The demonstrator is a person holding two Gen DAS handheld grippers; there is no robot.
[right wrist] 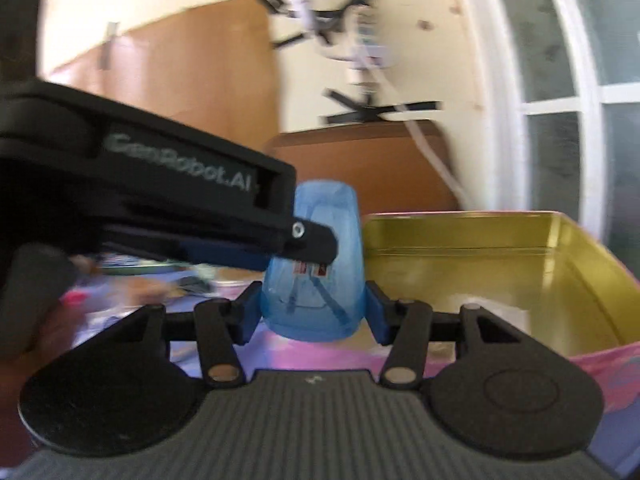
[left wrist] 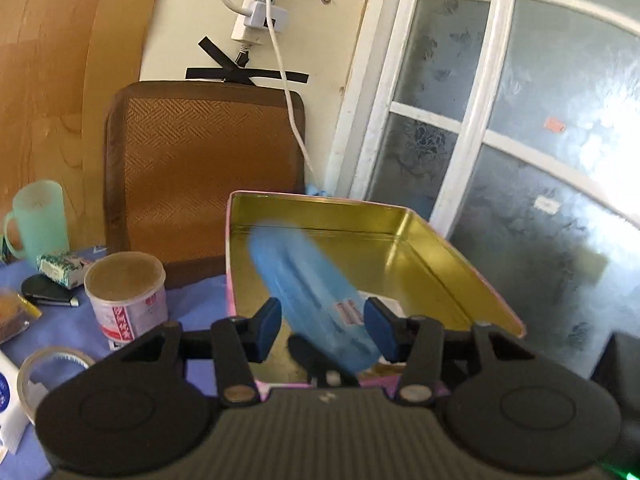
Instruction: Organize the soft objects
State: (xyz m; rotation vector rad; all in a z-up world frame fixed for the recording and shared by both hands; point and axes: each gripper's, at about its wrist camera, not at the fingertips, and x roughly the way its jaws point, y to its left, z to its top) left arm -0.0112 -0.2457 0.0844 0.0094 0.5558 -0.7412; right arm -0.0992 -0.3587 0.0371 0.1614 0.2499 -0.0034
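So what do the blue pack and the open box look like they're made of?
Blue pack: seemingly thin translucent plastic film, glossy, with light showing through. Open box: apparently tin-plated metal, with a shiny reflective gold interior, crisp folded walls and a pink printed outside.

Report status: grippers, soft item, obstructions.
Left gripper and right gripper both shut on blue soft pack. Open gold tin just beyond. Nothing blocking.

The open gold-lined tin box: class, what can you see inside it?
Inside the open gold-lined tin box, mostly bare gold floor and walls show, plus something white and flat on the floor. The soft blue translucent pack covers part of the floor, so more may lie hidden.
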